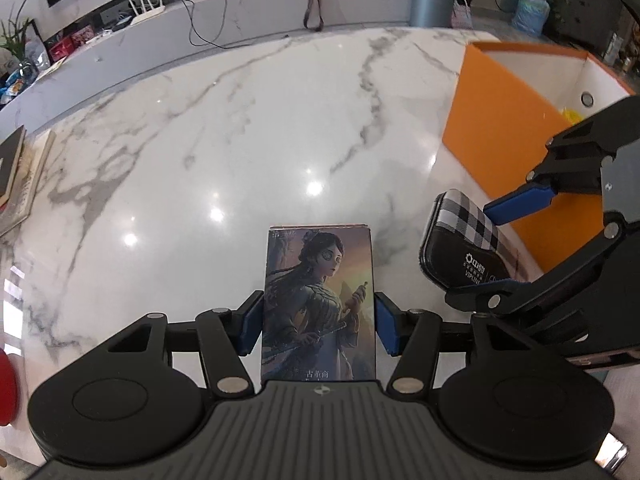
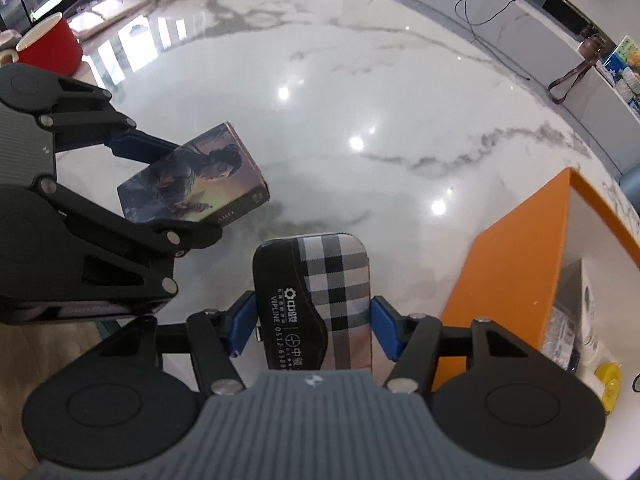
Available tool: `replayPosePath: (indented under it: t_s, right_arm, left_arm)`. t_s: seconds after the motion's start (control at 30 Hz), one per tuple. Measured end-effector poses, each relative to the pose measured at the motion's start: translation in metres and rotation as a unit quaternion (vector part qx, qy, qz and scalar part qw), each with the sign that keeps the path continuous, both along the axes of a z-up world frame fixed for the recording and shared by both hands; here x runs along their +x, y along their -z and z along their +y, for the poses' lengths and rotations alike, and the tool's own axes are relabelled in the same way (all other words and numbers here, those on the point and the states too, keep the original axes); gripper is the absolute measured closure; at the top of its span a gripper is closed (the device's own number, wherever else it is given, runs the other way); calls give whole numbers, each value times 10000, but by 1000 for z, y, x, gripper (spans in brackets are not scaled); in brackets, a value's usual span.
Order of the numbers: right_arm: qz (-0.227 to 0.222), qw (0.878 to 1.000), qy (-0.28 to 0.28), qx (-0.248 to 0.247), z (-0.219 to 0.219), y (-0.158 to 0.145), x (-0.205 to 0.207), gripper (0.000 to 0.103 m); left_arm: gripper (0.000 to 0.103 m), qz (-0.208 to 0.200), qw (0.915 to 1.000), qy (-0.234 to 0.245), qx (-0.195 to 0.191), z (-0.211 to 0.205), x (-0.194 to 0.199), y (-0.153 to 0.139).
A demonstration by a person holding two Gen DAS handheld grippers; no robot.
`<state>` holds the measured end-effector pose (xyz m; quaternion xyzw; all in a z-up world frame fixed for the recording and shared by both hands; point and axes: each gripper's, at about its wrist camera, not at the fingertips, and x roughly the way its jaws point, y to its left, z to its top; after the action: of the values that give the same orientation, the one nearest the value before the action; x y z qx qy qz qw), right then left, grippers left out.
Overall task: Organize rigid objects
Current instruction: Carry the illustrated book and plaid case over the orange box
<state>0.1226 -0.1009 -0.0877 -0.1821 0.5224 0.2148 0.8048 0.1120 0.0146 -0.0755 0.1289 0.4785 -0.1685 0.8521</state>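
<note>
White marble with grey veins filled the left wrist view: a glossy table [image 1: 240, 140] carrying ceiling-light glare, with a low ledge, a router and a grey bin behind it. At the bottom, the left gripper [image 1: 319, 322] was clamped on a card box [image 1: 319, 304] printed with a woman holding a blade, its blue pads [image 1: 249, 330] pressed against both long sides and the box raised above the marble. To the right, the right gripper [image 1: 476, 254] held a plaid case [image 1: 460, 246], black on one half, just in front of an open orange storage box [image 1: 504, 120]. Books lay at the far left edge.

Marble again ran through the right wrist view, with a red mug [image 2: 50, 50] at the upper left. The right gripper [image 2: 313, 326] was clenched around the plaid case [image 2: 316, 300], a blue pad touching each side, held off the table [image 2: 360, 80]. The left gripper [image 2: 160, 184] entered from the left, carrying the card box [image 2: 196, 176] tilted. The orange storage box [image 2: 516, 264] stood at right, close beside the case, with packaged items and something yellow inside.
</note>
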Motion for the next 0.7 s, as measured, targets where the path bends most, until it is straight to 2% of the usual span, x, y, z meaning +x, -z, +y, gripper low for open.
replayPosePath:
  t_s: [0.47, 0.7]
  right_arm:
    - [-879, 9951, 196, 418, -22, -65, -7, 43]
    - [-1418, 9885, 408, 346, -57, -111, -12, 43]
  left_arm:
    - [38, -693, 9973, -210, -138, -10, 2, -63]
    - [38, -924, 9950, -34, -364, -40, 4, -97]
